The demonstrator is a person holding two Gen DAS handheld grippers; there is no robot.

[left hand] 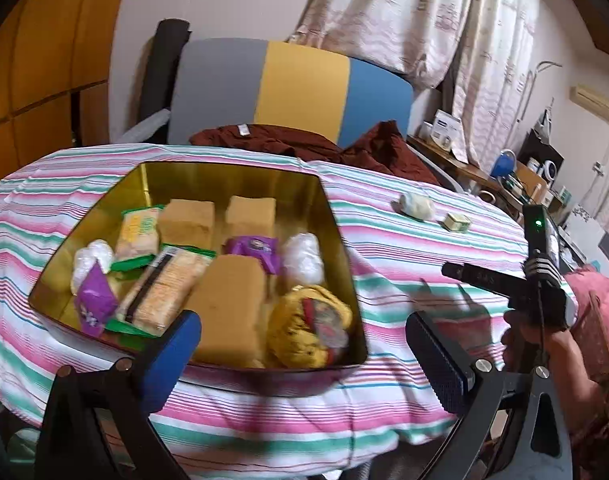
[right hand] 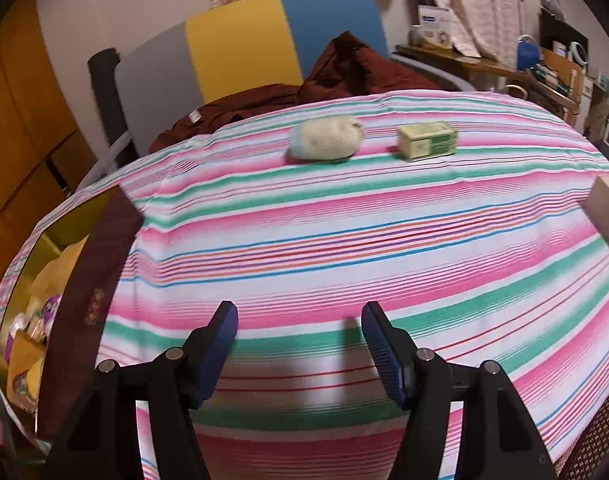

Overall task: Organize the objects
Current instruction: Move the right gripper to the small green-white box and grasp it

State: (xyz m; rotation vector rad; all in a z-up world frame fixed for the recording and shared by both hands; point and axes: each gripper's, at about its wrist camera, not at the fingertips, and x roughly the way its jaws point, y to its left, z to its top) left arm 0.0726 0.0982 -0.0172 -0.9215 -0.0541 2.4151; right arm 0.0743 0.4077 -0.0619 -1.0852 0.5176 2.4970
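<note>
Grippers both gape empty over the striped cloth, with the loose items lying ahead of the jaws.

Left gripper stands with jaws wide apart and nothing between them; the gold tin of snacks sits just ahead, its near corner between the two pads, the yellow bag closest to the gap. Right gripper is also parted, holding nothing, only bare cloth between its pads. Well ahead of those jaws lies the pale bundle, nearly in line with the gap, and the green box sits beside it, ahead and to the right. A tan box is far right of the jaws, and the tin's rim lies off to their left.
</note>
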